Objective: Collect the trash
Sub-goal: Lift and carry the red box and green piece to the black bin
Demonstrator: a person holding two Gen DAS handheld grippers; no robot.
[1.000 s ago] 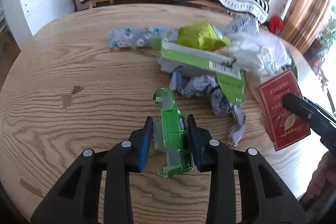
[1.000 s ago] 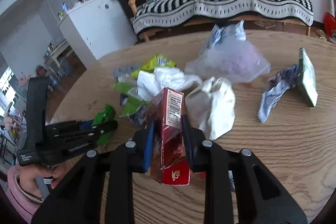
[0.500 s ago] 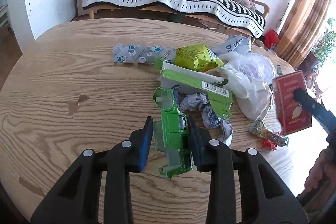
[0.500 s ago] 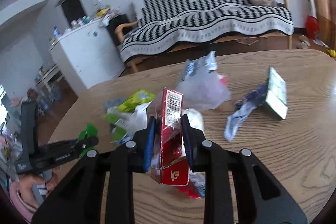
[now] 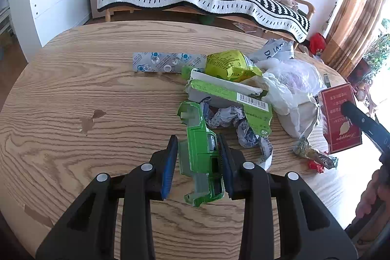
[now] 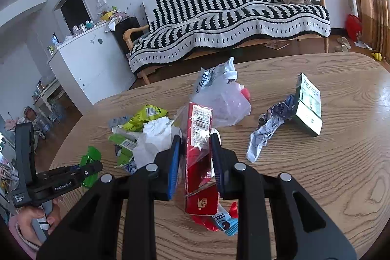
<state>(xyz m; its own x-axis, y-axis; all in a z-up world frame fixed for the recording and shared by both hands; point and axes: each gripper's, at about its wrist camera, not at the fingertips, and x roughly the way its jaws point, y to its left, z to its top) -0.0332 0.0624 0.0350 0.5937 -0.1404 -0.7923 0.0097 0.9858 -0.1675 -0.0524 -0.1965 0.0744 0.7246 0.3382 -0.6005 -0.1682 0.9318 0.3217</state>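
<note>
My left gripper (image 5: pixel 197 157) clamps a green toy truck (image 5: pixel 201 155); my right gripper (image 6: pixel 193 157) clamps a red carton (image 6: pixel 198 138). Wrappers, bags and a green box (image 6: pixel 308 105) remain on the table (image 5: pixel 73 94).

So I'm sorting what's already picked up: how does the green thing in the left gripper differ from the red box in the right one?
The green plastic piece is bright green, irregular and broken-looking; the red box is red cardboard with flat sides and a barcode. The green piece lies along the left gripper, while the red box stands on edge in the right gripper. Both are clamped between fingers, off the wooden table.
</note>
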